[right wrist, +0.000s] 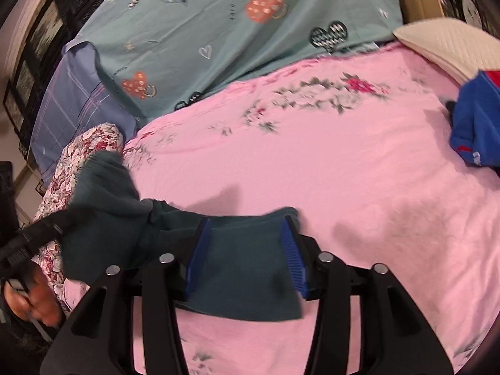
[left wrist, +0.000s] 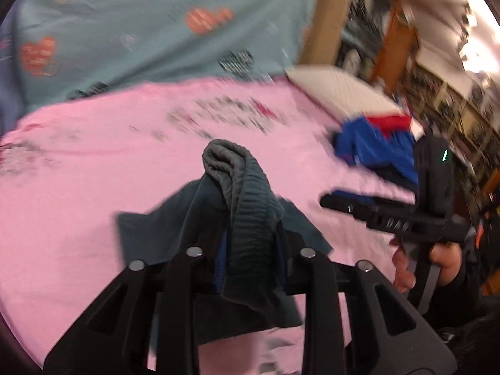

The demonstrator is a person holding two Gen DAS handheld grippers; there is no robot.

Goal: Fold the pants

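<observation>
Pants (right wrist: 243, 268) on pink sheet (right wrist: 343, 172); left hand-held gripper (left wrist: 250, 243) clamps ribbed waistband; right hand-held gripper (right wrist: 247, 256) released, fabric between fingers.

text: I read none | teal quilt (right wrist: 218, 31): script lines too small and blurred to make out | blue garment (right wrist: 478, 131): white mark cut off

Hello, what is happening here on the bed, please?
A person is folding dark teal pants on a pink bedsheet, holding a gripper in each hand. The left gripper clamps the bunched ribbed end. The right gripper is open, with the cloth lying between its fingers. Blue clothes lie farther off.
</observation>
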